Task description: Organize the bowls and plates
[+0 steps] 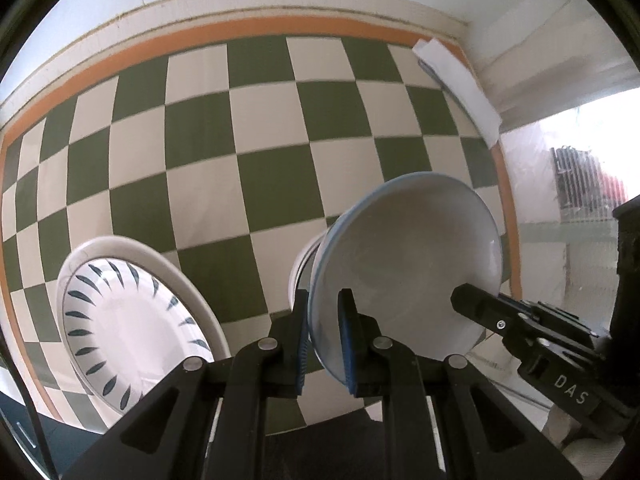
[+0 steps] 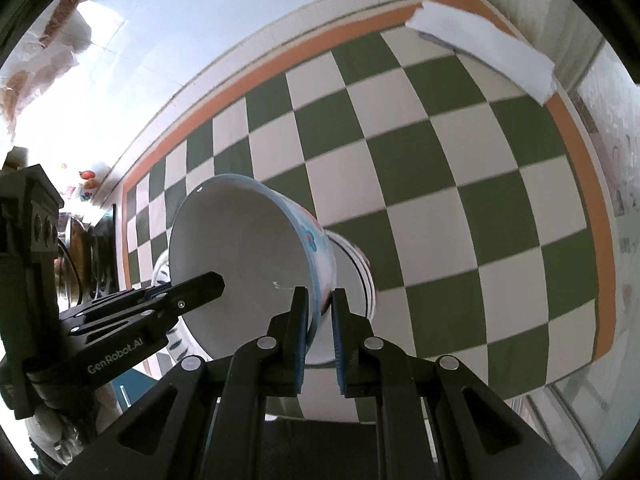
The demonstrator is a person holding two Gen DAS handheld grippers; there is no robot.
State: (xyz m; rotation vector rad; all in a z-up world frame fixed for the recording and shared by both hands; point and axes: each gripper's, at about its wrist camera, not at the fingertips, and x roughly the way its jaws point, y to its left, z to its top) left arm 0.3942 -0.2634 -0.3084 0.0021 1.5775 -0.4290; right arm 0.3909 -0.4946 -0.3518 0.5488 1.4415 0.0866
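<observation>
Both grippers hold one white bowl with a blue rim by opposite sides of its rim. In the left wrist view my left gripper (image 1: 325, 312) is shut on the bowl (image 1: 404, 256), and the right gripper's fingers (image 1: 476, 304) reach in from the right. In the right wrist view my right gripper (image 2: 319, 312) is shut on the bowl's (image 2: 240, 252) patterned wall, with the left gripper's fingers (image 2: 200, 284) at its far rim. A second bowl (image 2: 356, 268) with dark stripes sits just beneath it. A white plate (image 1: 132, 320) with blue dashes lies on the cloth to the left.
A green-and-white checkered cloth (image 1: 248, 140) with an orange border covers the table. A folded white paper (image 1: 460, 80) lies at its far right corner, also seen in the right wrist view (image 2: 484, 44). White walls stand behind, with a window to the right.
</observation>
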